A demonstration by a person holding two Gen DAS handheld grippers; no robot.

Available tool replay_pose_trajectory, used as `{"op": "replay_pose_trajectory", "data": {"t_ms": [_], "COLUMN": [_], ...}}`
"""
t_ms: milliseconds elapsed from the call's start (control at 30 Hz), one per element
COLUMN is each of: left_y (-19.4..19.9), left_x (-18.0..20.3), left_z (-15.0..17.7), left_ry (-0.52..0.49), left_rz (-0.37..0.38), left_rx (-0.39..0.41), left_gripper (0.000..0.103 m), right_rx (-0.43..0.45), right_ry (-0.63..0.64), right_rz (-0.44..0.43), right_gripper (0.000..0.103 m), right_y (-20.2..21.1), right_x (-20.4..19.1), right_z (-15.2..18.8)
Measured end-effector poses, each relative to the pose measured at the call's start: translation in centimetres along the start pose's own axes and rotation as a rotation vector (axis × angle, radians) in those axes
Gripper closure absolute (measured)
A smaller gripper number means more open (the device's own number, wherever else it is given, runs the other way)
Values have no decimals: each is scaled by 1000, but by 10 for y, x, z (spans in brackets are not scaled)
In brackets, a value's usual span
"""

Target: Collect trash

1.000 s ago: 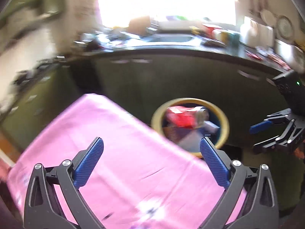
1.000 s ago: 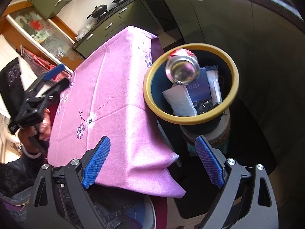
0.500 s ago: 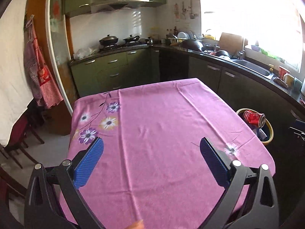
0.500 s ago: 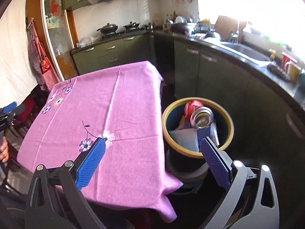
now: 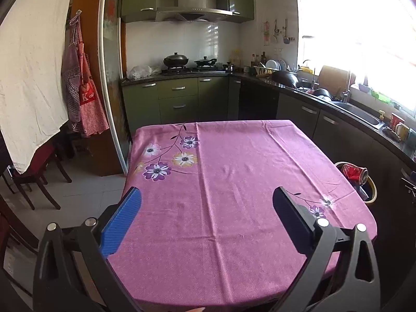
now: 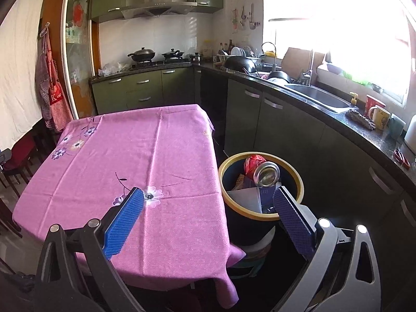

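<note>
Daylight floods through the window [image 6: 338, 26], blown out white; both views sharp, edges bowed, cabinets [image 6: 286, 130] beneath it dim.

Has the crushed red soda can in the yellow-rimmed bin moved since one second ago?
No. The crushed red soda can lies against the far rim of the yellow-rimmed bin as before; only the cameras moved.

Trash bin [image 6: 260, 186] wedged between table [image 6: 145, 161] and cabinets [image 6: 291, 140].
</note>
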State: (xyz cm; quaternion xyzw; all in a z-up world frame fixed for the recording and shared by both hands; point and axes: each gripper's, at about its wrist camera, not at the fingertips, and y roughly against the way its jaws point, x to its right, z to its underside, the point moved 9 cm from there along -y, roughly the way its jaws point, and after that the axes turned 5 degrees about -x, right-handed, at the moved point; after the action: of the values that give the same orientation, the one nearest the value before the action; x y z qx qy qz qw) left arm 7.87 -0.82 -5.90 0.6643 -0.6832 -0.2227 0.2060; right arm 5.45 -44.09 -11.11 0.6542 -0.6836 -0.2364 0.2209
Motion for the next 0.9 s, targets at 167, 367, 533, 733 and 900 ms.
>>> {"op": "replay_pose_trajectory", "data": {"t_ms": [167, 367, 533, 733, 900], "left_y": [2, 1, -2, -3, -3], "left_x": [1, 3, 4, 6, 8], "left_z": [2, 3, 3, 2, 2], "left_ry": [12, 8, 7, 4, 1], "left_rz": [10, 15, 21, 30, 34], "left_rx": [-2, -5, -15, -21, -22], "left_gripper": [7, 7, 7, 7, 7], "right_rx": [8, 9, 8, 10, 14], "right_ry": [20, 22, 21, 23, 24], "right_rz": [0, -9, -13, -13, -12], "right_gripper": [5, 5, 5, 5, 5], "right_y": [3, 1, -3, -3, -2], "right_x": [-5, -6, -5, -6, -6], "right_z": [-1, -3, -3, -5, -5]}}
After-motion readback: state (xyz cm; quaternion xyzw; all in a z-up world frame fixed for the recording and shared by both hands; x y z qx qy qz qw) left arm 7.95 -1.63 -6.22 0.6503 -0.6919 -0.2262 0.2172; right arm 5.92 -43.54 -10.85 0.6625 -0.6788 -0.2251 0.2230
